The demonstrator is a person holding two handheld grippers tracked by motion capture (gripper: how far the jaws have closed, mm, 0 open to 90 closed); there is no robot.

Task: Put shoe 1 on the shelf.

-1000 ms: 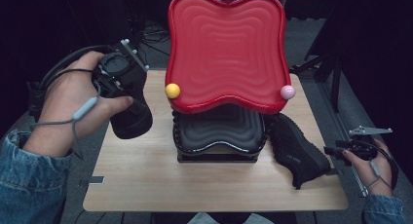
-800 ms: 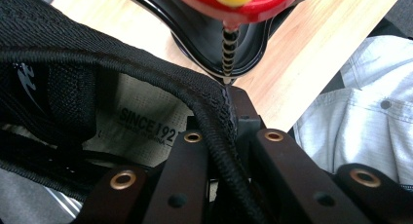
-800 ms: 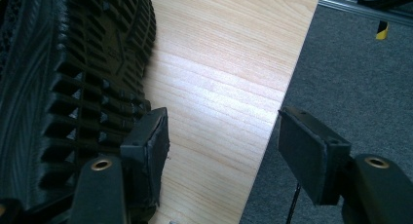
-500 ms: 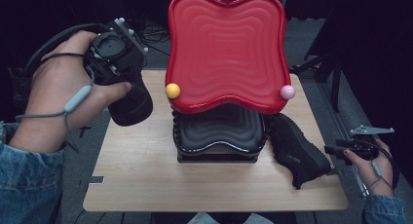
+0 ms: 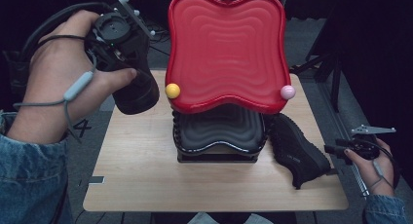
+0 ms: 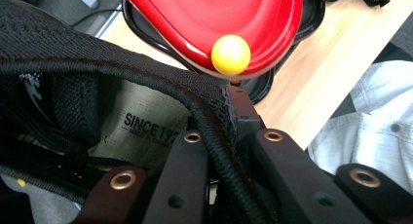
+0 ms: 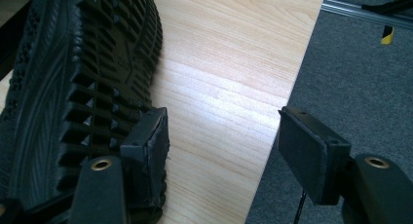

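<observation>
Black shoe was held clear of the worktop, just left of the red tray, its collar clamped between the closed jaws of the left gripper; the insole print was seen in the left gripper view. A second shoe was laid on its side on the worktop, right of the tray's black stand. The right gripper was kept with jaws apart beside that shoe's sole, nothing gripped.

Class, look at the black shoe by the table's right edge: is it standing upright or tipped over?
Tipped: the shoe lies on its side, tread exposed.
</observation>
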